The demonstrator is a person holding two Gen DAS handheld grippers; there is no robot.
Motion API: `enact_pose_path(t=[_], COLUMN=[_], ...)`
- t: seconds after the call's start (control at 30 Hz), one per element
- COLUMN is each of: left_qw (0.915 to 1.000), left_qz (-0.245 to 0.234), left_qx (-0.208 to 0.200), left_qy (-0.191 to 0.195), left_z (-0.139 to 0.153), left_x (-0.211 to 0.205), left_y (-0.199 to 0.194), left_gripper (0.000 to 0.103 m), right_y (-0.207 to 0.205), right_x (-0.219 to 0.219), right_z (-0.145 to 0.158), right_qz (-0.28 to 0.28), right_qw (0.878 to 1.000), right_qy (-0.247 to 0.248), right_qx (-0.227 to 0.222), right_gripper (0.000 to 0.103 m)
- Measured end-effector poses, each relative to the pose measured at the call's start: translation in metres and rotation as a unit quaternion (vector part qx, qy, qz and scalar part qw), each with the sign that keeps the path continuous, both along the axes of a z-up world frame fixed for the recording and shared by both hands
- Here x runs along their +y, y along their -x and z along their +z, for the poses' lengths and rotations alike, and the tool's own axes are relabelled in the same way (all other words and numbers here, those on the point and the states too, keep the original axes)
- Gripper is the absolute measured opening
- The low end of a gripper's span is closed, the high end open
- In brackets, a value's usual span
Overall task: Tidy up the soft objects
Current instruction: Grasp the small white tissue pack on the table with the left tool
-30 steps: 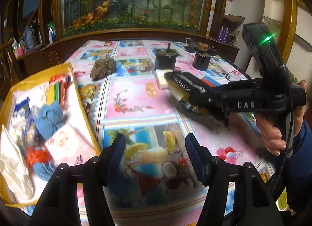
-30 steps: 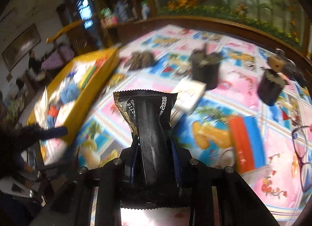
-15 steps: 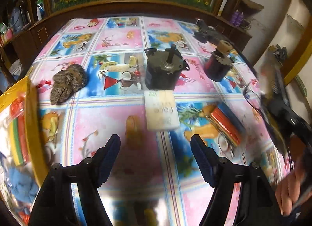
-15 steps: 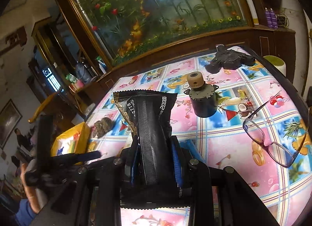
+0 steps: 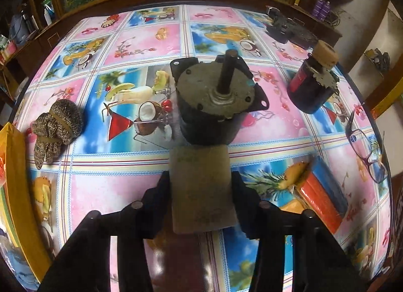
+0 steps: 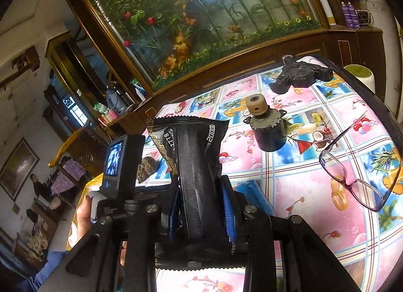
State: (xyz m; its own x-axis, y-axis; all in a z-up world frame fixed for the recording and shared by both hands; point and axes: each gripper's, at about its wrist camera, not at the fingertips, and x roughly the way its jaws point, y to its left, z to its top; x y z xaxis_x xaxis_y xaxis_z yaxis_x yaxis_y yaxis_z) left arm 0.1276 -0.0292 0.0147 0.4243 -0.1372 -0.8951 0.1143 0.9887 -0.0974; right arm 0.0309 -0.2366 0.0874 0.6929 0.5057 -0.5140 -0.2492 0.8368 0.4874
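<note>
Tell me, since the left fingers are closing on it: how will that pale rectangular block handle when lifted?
The pale block looks spongy, so it probably compresses. It likely weighs little. Lying against the motor, it might nudge it.

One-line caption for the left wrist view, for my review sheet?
Left gripper, jaws just closing, straddles a pale rectangular block lying before a dark geared motor on the fruit-print tablecloth.

left wrist view steep, close over table (image 5: 141,191); right wrist view shallower; both share small motor (image 5: 312,85).
</note>
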Motion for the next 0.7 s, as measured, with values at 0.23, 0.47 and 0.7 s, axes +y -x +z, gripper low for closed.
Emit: enact_pose_path(t=[0.23, 0.47, 0.7], left_qw=[0.9985, 0.9873, 0.9845], left_qz=[0.003, 0.002, -0.005], left_qx=[-0.050, -0.159, -0.175], left_qy=[0.024, -0.010, -0.010], left_z=[0.007, 0.028, 0.030], left_x=[0.008, 0.011, 0.012], left_y=[0.058, 0.107, 0.109], left_gripper=[0.045, 0.045, 0.045], right_y=[-0.007, -0.016, -0.020], right_x=[0.008, 0.031, 0.036], right_z=[-0.012, -0.032, -0.041], right_qz=[0.016, 0.042, 0.038], right_qw=[1.000, 0.997, 0.996], right_qy=[0.004, 0.028, 0.043], right_qx=[0.024, 0.056, 0.065], right_gripper=[0.032, 0.032, 0.032])
